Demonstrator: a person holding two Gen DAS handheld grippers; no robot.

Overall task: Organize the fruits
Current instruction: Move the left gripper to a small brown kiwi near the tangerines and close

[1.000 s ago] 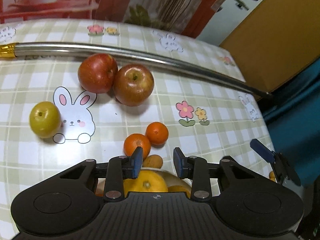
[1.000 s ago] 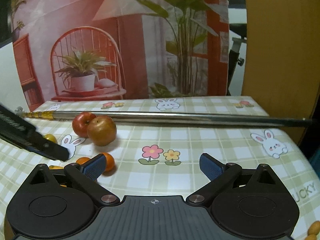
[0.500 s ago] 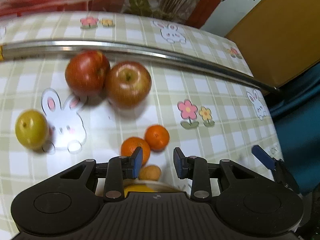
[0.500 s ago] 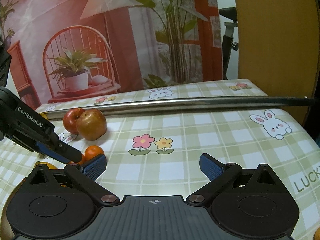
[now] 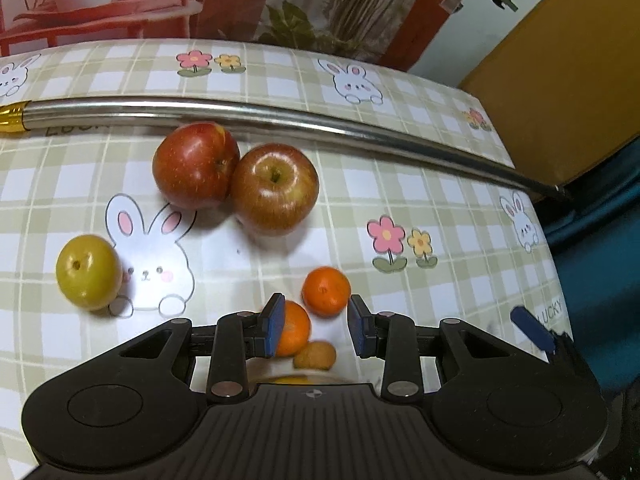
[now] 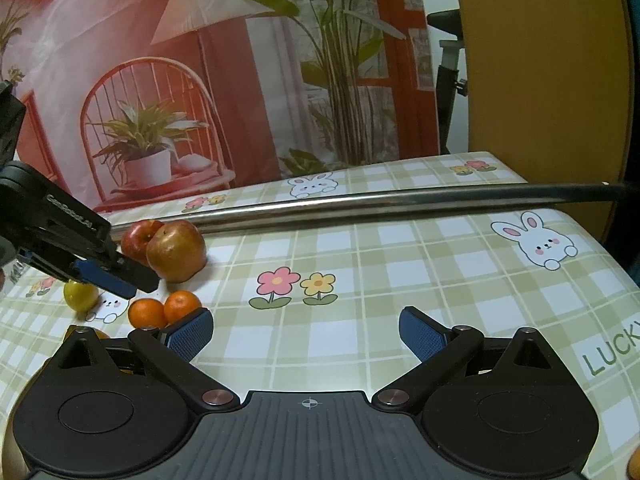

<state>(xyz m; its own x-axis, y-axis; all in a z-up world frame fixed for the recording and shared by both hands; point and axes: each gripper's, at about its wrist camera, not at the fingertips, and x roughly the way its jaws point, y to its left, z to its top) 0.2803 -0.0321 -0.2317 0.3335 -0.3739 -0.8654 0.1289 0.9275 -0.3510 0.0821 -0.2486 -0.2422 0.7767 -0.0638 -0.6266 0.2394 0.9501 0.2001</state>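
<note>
Two red apples touch each other near the metal pole. A yellow-green fruit lies to the left. Two small oranges and a small yellowish fruit lie just ahead of my left gripper, which is open and empty above them. My right gripper is wide open and empty over the tablecloth; in the right wrist view the left gripper shows above the oranges and the apples.
A long metal pole lies across the table behind the fruit. The checked tablecloth has bunny and flower prints. An orange-yellow fruit peeks out under the left gripper body. A brown board stands at the back right.
My left gripper has moved forward towards the two small oranges, and the fruit under it has slid out of sight. My right gripper has drifted and tilted a little; it stays open.
</note>
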